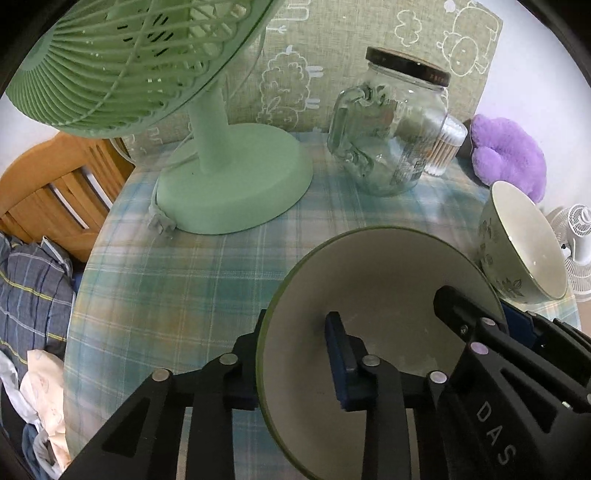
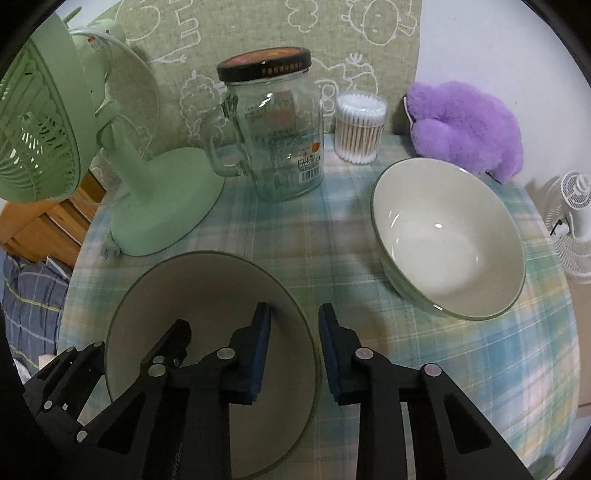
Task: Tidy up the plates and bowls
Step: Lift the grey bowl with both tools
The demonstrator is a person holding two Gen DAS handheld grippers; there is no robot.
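A green-rimmed bowl with a pale inside sits at the near edge of a round table covered in a light blue and green plaid cloth. Two black grippers hold it from opposite sides. The left gripper straddles the bowl's left rim, one blue-padded finger outside and one inside, narrowed onto the wall. The right gripper straddles the right rim the same way, also narrowed onto the wall. Whether the bowl rests on the cloth or is raised cannot be told.

A second bowl, white inside with a leaf pattern on its outer wall, stands upright near the table's right edge, apart from the first.

Toward the far edge stands a glass jar with a handle and a dark lid, and just to its right a clear tub of cotton swabs. A mint green desk fan stands at the far left of the table. A purple plush toy lies at the far right edge. Behind the table hangs a green fabric with white doodle drawings.
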